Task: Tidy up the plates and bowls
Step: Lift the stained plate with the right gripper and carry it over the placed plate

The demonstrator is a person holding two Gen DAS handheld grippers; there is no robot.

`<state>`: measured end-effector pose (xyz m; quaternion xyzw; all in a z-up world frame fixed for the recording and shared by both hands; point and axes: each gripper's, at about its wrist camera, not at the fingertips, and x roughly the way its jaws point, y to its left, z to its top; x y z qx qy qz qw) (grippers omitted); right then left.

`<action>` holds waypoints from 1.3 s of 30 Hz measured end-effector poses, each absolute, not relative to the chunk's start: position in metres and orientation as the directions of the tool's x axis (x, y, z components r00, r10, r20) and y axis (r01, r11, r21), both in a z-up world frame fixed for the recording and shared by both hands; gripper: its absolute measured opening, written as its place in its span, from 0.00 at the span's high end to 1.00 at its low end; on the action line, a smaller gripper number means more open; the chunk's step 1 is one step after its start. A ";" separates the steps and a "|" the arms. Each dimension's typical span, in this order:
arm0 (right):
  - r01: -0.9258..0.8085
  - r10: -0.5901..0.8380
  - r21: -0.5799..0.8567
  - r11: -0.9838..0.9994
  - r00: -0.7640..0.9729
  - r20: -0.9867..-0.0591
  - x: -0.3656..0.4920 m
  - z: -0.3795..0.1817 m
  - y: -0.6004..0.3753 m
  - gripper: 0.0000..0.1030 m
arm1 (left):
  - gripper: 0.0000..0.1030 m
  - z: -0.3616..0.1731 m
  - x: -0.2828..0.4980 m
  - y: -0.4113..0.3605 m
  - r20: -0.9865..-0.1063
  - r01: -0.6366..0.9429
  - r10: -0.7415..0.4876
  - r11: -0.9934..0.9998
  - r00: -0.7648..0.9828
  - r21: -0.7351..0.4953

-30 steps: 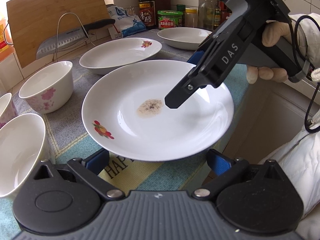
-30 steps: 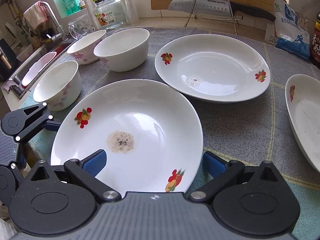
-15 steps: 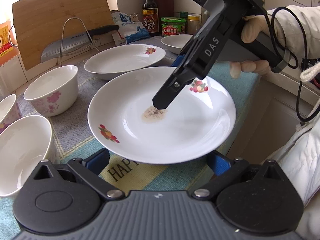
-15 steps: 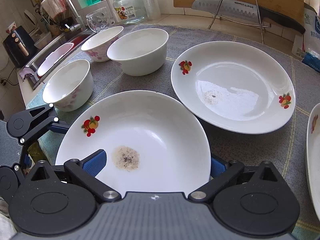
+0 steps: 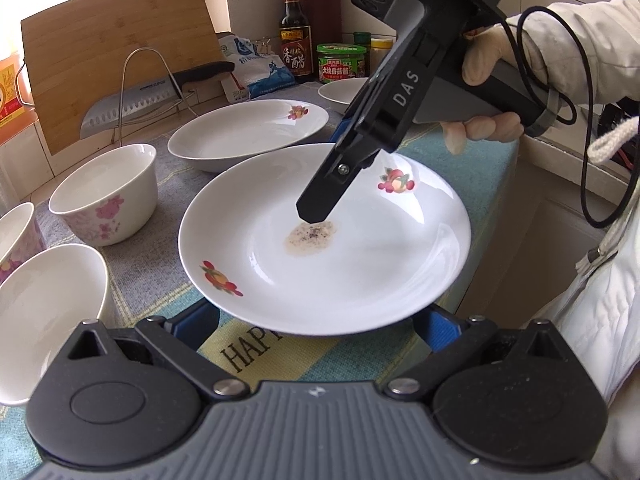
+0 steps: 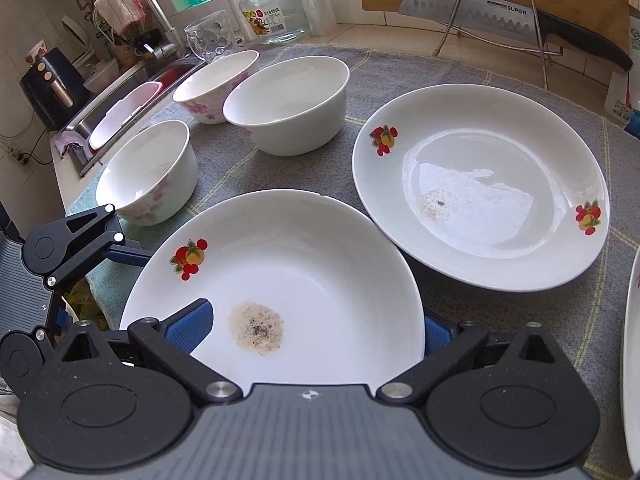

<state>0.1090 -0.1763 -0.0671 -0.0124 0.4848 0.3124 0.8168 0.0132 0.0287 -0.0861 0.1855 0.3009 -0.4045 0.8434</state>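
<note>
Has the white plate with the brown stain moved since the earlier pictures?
Yes. The white plate with the brown stain has risen and tilted, and its far rim now overlaps the neighbouring white plate on the grey cloth.

Obstacles: three bowls (image 6: pixel 288 104) cluster toward the bench's sink-side edge; a second plate (image 6: pixel 480 184) lies just beside the speckled plate (image 6: pixel 280 280). Bare cloth (image 6: pixel 224 176) between bowls and plates leaves a narrow passage. Knife rack (image 6: pixel 496 12) blocks the back edge.

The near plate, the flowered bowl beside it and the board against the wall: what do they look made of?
Near plate: glazed white ceramic, probably porcelain, judging by its glossy highlights and printed fruit decals. Flowered bowl: likely the same glazed ceramic, with pink floral print. Cutting board: pale wood, possibly bamboo, matte with visible striped grain.
</note>
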 end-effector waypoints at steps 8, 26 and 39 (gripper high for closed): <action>-0.532 0.517 0.301 0.791 0.319 -0.795 0.111 -0.068 -0.177 0.00 | 0.01 -0.088 0.017 0.026 -0.663 0.800 -0.575 0.597 0.480 0.062; -0.498 0.535 0.345 0.796 0.312 -0.785 0.107 -0.057 -0.188 0.00 | 0.01 -0.078 0.017 0.018 -0.679 0.800 -0.572 0.599 0.460 0.038; -0.486 0.537 0.336 0.806 0.365 -0.760 0.097 -0.035 -0.228 0.00 | 0.01 -0.058 0.025 -0.022 -0.685 0.819 -0.584 0.572 0.436 0.033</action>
